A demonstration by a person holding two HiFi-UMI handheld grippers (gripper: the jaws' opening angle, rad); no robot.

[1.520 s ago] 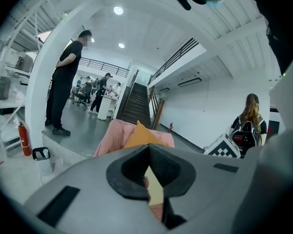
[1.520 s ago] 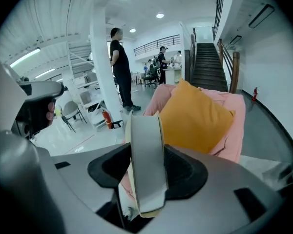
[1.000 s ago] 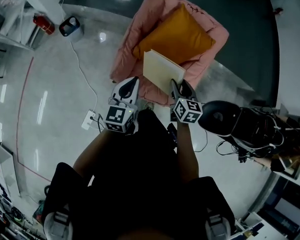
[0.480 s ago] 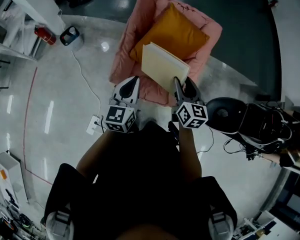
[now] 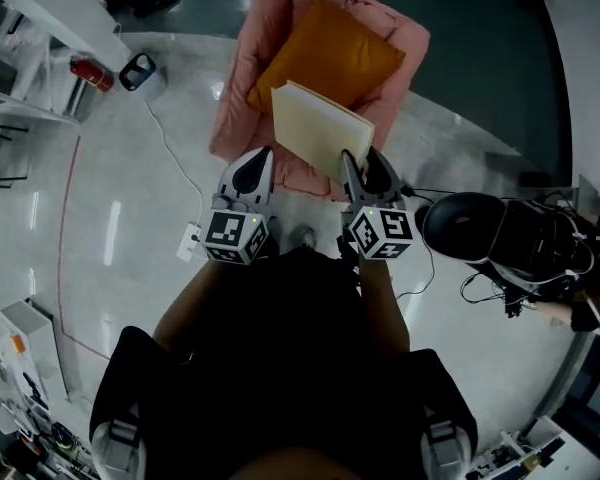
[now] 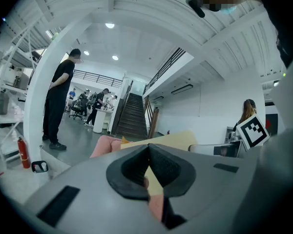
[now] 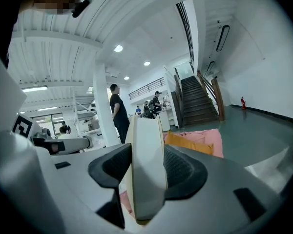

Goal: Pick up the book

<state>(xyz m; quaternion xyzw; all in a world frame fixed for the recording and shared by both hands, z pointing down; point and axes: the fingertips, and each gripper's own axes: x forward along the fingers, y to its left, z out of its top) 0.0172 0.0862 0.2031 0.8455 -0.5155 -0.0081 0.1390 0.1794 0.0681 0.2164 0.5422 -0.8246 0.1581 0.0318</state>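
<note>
Cream book (image 5: 320,128) — frame centre, over the pink armchair (image 5: 242,78) — is clamped between right gripper (image 5: 365,165) jaws; left gripper (image 5: 255,163) jaws closed together, empty.

No readable words, brands or numbers in any view, only black-and-white square markers (image 5: 380,231) on the left gripper (image 5: 260,160) and right gripper (image 5: 362,158)

Left forearm (image 5: 195,303) and right forearm (image 5: 382,303) both reach forward from the body, side by side and about level. The right gripper (image 5: 362,160) has its jaws spread fairly wide, with the pads clamped on both faces of the book (image 5: 320,128), holding it on edge. The left gripper (image 5: 252,163) is empty, and its jaws are pinched together at the tips as far as I can tell.
</note>
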